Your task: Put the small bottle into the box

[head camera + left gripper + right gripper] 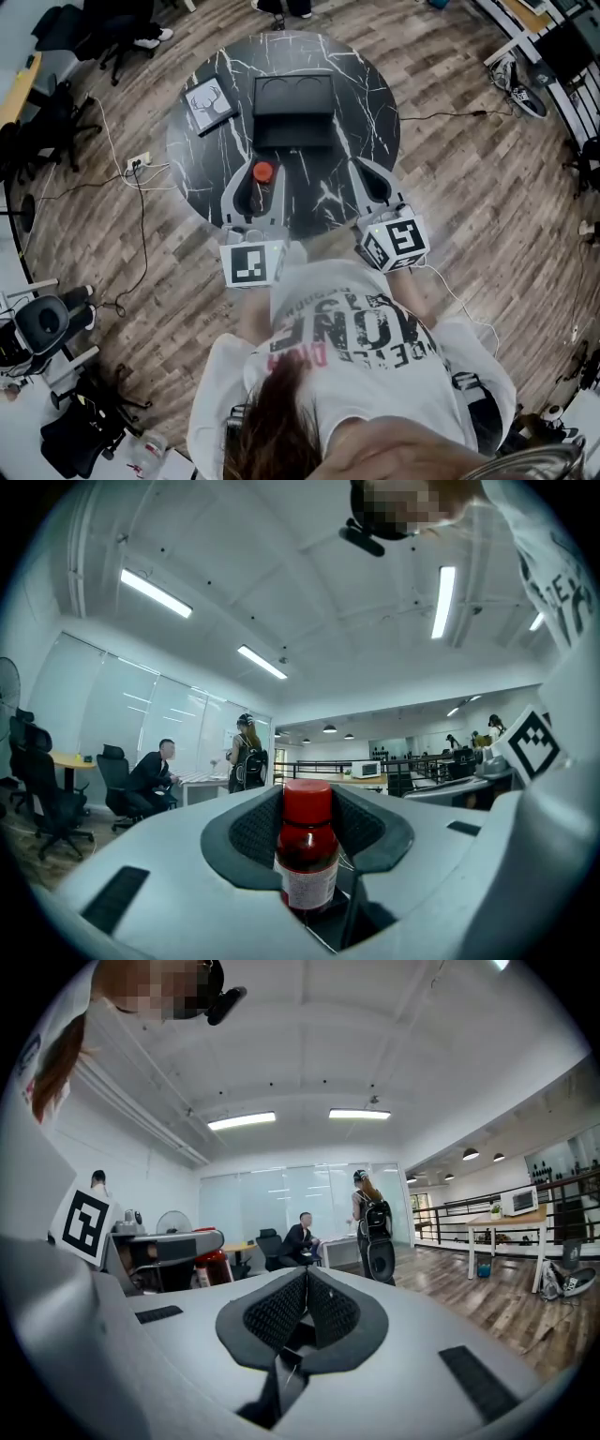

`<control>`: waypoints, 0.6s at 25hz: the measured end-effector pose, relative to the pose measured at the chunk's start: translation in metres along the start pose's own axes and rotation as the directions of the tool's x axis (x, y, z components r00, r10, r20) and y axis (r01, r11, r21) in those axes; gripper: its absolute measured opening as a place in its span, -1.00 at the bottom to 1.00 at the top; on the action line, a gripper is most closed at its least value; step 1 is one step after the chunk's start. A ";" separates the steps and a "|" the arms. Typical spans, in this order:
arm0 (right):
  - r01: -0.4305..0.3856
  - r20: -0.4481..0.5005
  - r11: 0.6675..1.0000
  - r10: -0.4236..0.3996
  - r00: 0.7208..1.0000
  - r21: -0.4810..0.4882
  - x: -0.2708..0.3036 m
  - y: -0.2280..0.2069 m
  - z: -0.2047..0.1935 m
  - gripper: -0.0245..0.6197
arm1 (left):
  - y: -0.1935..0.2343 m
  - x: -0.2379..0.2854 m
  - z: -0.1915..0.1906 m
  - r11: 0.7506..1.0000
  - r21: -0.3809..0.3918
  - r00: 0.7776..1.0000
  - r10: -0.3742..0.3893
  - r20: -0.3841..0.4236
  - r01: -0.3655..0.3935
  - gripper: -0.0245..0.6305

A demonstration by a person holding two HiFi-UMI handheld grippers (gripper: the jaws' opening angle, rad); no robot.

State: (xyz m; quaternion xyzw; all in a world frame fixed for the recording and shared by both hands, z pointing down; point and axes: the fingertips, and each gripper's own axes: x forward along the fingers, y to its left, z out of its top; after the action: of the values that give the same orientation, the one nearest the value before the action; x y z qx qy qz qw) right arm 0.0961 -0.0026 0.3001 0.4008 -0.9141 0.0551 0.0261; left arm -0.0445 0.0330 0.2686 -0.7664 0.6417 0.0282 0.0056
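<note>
Between the jaws of my left hand-held gripper (262,187) the small bottle (262,172) stands upright, clamped. The black box (292,112) lies ahead, slightly right, on the counter (375,94). My right hand-held gripper (375,184) is closed together, empty.

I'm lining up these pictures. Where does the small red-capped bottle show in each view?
Head view: small red-capped bottle left of centre, over the round black marble table.
Left gripper view: bottle bottom centre, upright.
Right gripper view: bottle probably the red shape left of centre.
Shared landmark: the left tongs clamped on it.
</note>
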 end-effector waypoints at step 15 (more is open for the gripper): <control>0.130 -0.051 0.991 -0.130 0.990 0.009 0.072 0.008 -0.012 -0.92 | 0.073 0.057 -0.024 0.993 -0.012 0.989 -0.114 -0.098 0.114 -0.47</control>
State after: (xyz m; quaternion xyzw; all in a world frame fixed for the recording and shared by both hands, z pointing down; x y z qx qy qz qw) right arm 0.0419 -0.0483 0.3179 0.4581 -0.8848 0.0689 0.0503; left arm -0.1056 -0.0365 0.2914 -0.8024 0.5962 -0.0079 -0.0270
